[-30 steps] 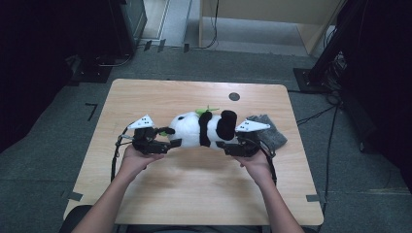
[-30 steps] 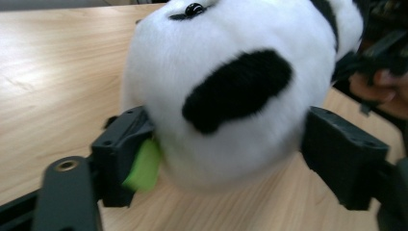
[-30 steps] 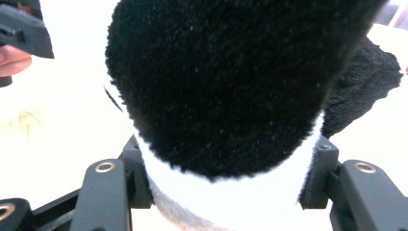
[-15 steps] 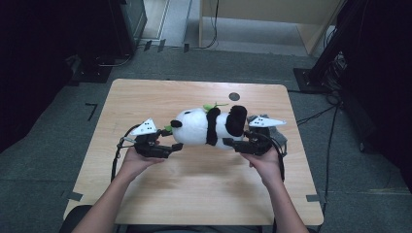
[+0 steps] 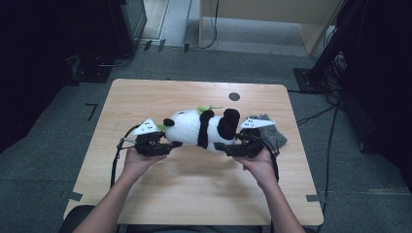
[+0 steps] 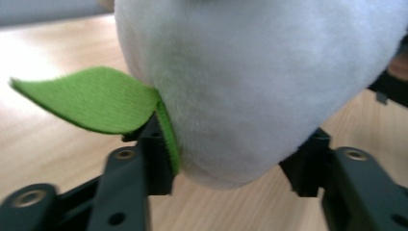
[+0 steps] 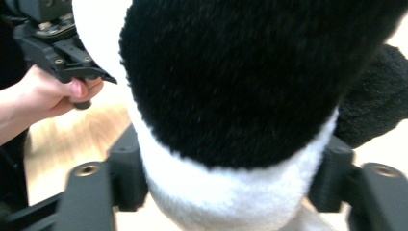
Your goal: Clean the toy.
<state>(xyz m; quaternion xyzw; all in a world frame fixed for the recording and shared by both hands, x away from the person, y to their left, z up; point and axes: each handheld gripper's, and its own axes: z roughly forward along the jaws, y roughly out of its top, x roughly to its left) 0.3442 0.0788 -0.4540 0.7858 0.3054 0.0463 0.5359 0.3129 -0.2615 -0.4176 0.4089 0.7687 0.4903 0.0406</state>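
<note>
A black-and-white panda plush (image 5: 194,128) lies lengthwise between my two grippers over the wooden table (image 5: 145,97). My left gripper (image 5: 170,144) is at its white end. Its jaws have just been closing, and in the left gripper view they (image 6: 231,163) press the white fur (image 6: 250,86) and pin a green felt leaf (image 6: 91,98). My right gripper (image 5: 228,148) is at the black-and-white end. Its jaws have just been opening, and in the right gripper view they (image 7: 226,192) still squeeze the plush (image 7: 231,86) on both sides.
A grey cloth (image 5: 272,133) lies on the table behind the right gripper. A small dark round hole (image 5: 234,96) sits near the far edge. The other hand and its gripper (image 7: 62,53) appear at the upper left of the right gripper view. Dark equipment and cables surround the table.
The plush has shifted back to the left after swinging right half a second ago. Both hands followed it slightly.
</note>
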